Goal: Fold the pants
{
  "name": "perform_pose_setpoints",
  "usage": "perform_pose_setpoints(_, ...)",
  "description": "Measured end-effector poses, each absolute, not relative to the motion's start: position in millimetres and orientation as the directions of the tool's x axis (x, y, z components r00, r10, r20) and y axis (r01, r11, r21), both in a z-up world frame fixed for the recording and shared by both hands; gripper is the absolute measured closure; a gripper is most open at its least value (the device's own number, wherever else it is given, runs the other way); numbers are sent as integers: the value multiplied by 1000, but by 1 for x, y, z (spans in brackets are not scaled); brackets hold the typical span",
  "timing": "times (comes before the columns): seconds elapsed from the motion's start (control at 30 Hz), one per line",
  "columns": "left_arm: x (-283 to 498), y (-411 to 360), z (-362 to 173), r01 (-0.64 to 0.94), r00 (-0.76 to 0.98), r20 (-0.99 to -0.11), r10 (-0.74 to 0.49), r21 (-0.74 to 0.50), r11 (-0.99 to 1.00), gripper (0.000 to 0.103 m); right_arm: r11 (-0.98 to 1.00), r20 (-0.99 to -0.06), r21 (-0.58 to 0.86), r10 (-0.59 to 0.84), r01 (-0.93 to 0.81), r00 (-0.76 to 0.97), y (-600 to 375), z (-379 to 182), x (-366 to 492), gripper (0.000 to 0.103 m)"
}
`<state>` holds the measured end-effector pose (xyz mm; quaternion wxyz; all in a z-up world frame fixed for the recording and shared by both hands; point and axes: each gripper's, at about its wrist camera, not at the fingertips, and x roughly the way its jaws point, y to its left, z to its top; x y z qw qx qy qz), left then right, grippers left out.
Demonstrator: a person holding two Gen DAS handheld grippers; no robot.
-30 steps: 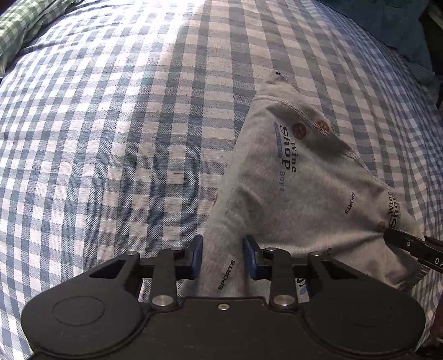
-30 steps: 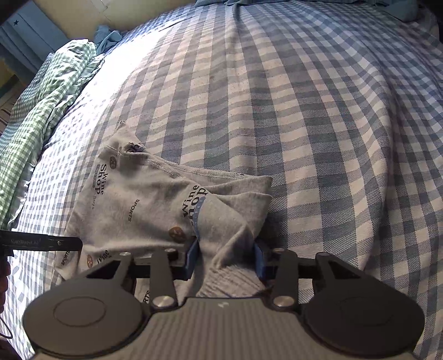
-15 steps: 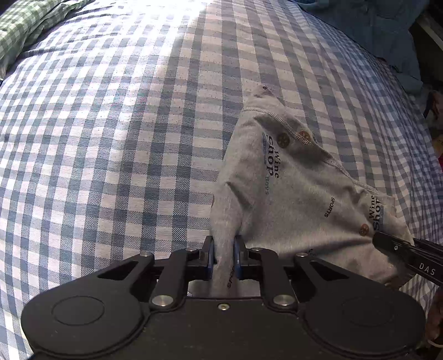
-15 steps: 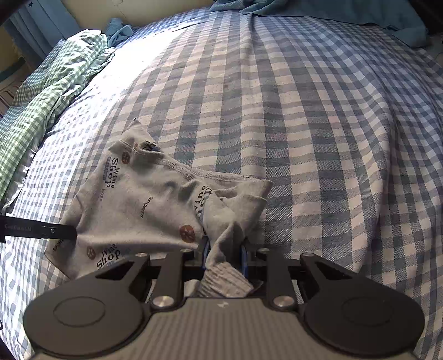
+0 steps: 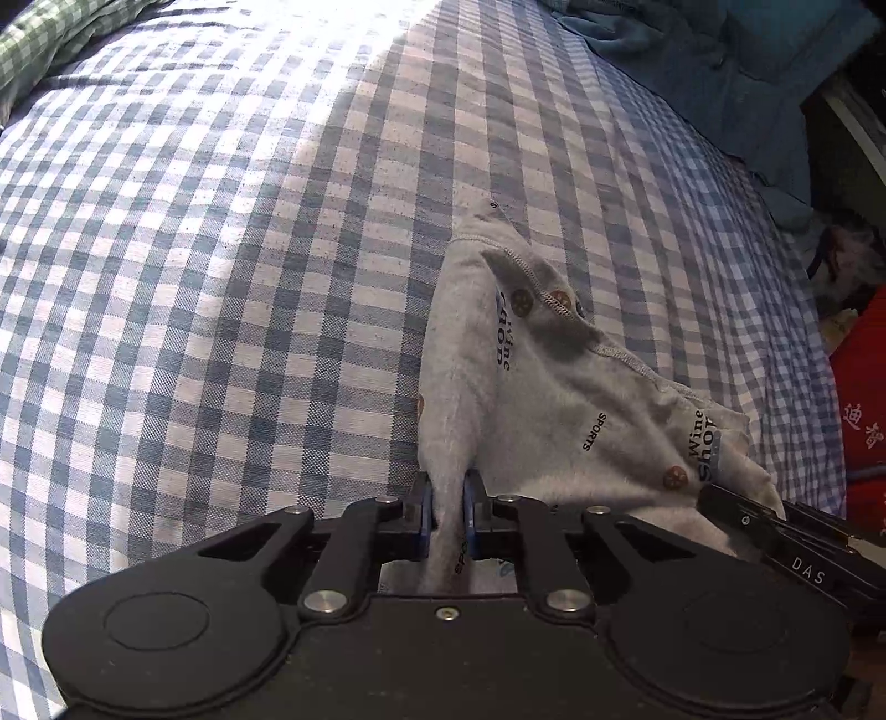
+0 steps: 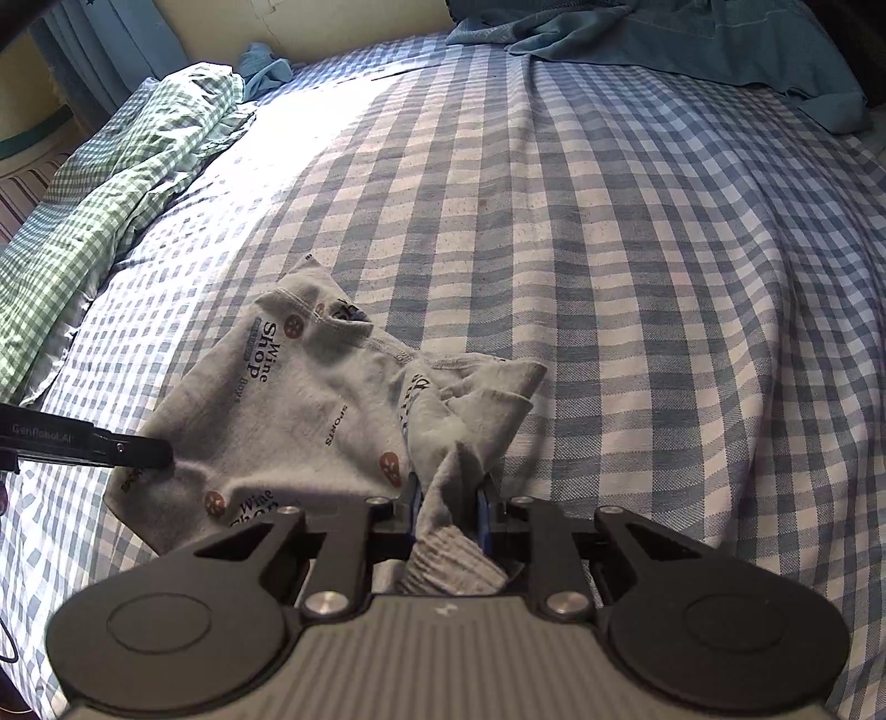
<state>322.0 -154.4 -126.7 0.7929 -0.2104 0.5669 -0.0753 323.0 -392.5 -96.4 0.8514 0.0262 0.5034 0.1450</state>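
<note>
Small grey printed pants (image 5: pixel 559 399) lie bunched on a blue checked bedspread (image 5: pixel 221 277). My left gripper (image 5: pixel 447 512) is shut on a pinched fold at the pants' near left edge. My right gripper (image 6: pixel 447 512) is shut on the ribbed waistband end of the pants (image 6: pixel 310 404) at their near right side. The cloth between the two grips is lifted and creased. The right gripper's finger shows at the right in the left wrist view (image 5: pixel 775 531); the left gripper's finger shows at the left in the right wrist view (image 6: pixel 88 443).
A green checked quilt (image 6: pixel 111 183) lies bunched along the bed's left side. Blue clothes (image 6: pixel 692 39) lie heaped at the far end of the bedspread (image 6: pixel 609 249). A red item (image 5: pixel 864 387) sits beyond the bed's right edge.
Both grippers have closed from open onto the pants and pulled the cloth up a little; the pants have bunched and creased between them.
</note>
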Motion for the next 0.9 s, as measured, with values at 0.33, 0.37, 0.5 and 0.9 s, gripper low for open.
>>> perform_pose_setpoints(0.33,323,-94,-103,-173,385,-817,-429,-520,836,93,922,-826,196,339,-334,451,-351,-59,336,84)
perform_pose_setpoints(0.37,322,-86,-99,-175,394,-812,-430,-525,833,93,916,-823,191,346,-354,451,-343,-55,339,84)
perform_pose_setpoints(0.5,318,-40,-80,-186,455,-802,-387,-510,840,93,887,-803,186,385,-422,454,-313,-42,357,84)
perform_pose_setpoints(0.9,274,104,-76,-393,571,-805,-162,-441,807,92,807,-810,218,463,-549,359,-199,-50,424,84)
